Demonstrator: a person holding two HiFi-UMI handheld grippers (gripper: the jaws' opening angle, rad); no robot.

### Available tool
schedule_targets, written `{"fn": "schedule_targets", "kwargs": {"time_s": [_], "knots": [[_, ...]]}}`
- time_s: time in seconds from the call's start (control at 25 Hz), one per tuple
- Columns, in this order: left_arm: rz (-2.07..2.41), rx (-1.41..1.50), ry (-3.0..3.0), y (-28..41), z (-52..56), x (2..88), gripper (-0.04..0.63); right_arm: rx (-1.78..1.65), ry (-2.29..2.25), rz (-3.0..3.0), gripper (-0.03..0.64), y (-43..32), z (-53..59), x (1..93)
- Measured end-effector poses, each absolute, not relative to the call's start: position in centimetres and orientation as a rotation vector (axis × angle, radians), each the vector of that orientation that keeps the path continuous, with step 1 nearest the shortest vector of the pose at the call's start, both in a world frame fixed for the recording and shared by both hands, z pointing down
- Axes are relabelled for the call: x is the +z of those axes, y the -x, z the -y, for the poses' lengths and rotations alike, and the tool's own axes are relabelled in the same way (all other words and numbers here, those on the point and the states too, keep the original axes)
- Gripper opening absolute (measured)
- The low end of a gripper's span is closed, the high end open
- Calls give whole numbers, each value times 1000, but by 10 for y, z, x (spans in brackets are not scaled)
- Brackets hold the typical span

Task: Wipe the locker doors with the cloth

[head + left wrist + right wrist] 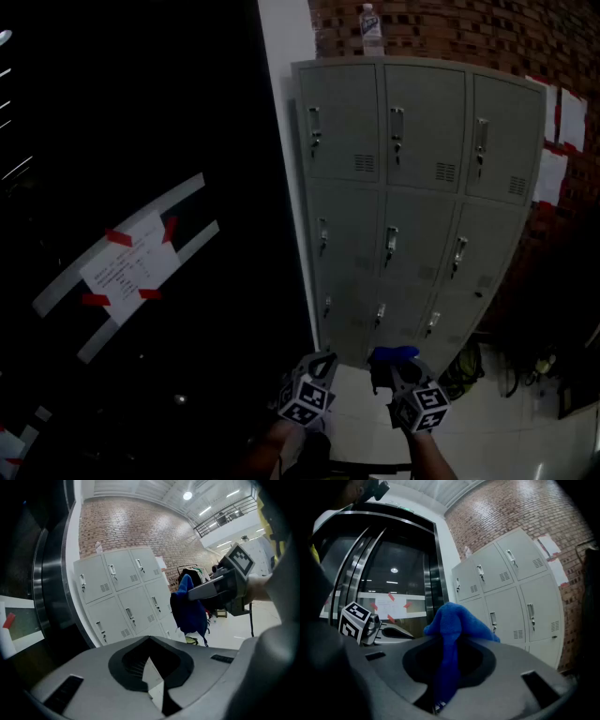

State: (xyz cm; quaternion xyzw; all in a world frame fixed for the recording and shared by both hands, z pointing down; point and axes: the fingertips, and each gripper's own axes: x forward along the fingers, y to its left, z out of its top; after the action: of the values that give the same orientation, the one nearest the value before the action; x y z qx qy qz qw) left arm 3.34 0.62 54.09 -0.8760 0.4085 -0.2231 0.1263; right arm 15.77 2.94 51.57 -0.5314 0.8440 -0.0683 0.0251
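Note:
A grey bank of lockers (422,187) with three rows of doors stands against a brick wall, ahead of both grippers. My right gripper (396,367) is shut on a blue cloth (394,354), which bunches over its jaws and hangs down between them (457,625). It is held low, short of the bottom locker row and apart from the doors. My left gripper (319,364) is beside it on the left, jaws together with nothing in them (152,667). The left gripper view shows the cloth (187,606) dangling from the right gripper (199,590) in front of the lockers (122,597).
A water bottle (371,28) stands on top of the lockers. Dark glass doors fill the left, with a paper notice (127,267) taped on with red tape. Bags and cables (464,370) lie on the pale floor right of the lockers. Papers (567,122) hang on the brick wall.

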Motion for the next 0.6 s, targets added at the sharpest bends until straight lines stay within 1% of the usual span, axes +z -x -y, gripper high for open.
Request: {"fn": "schedule_targets", "kwargs": {"time_s": [0.2, 0.32, 0.44, 0.6], "knots": [[-1179, -646, 2555, -3, 115, 553, 2, -202, 1660, -2603, 66, -126, 94, 527], [-1141, -653, 2557, 10, 194, 539, 2, -183, 1664, -2572, 66, -106, 179, 510], [-1112, -615, 2557, 14, 261, 514, 2, -141, 1660, -2558, 66, -92, 247, 483], [-1068, -612, 2555, 6, 332, 503, 2, -146, 1670, -2557, 66, -85, 314, 474]]}}
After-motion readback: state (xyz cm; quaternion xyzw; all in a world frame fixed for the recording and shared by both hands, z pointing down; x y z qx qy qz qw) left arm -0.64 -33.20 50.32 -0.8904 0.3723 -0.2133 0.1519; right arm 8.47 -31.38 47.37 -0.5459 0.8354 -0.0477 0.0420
